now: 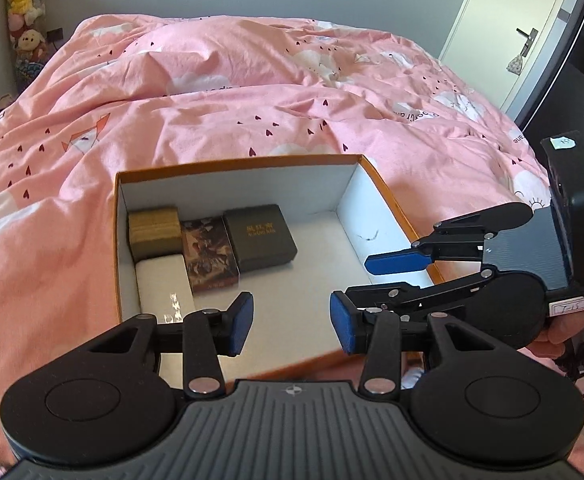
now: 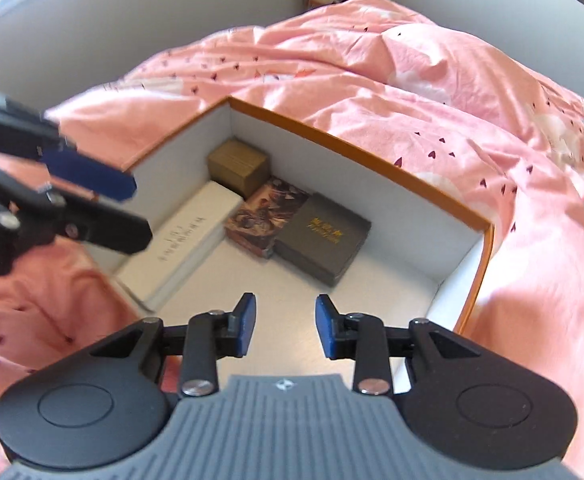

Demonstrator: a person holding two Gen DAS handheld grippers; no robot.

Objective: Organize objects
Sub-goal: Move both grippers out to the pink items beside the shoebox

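Observation:
An open orange-rimmed box (image 1: 388,196) with white inside walls lies on the pink bed; it also shows in the right wrist view (image 2: 372,160). Inside sit a gold box (image 1: 155,228), a white box (image 1: 163,284), a picture-printed box (image 1: 209,256) and a dark box with gold lettering (image 1: 259,236). They appear in the right wrist view as the gold box (image 2: 237,166), the white box (image 2: 183,240), the printed box (image 2: 265,216) and the dark box (image 2: 324,236). My left gripper (image 1: 292,326) is open and empty over the box's near edge. My right gripper (image 2: 285,326) is open and empty above the box floor.
The pink duvet (image 1: 211,92) covers the bed around the box. Plush toys (image 1: 25,12) stand in the far left corner. A white door (image 1: 504,28) is at the far right. The right gripper (image 1: 372,280) reaches over the box's right wall.

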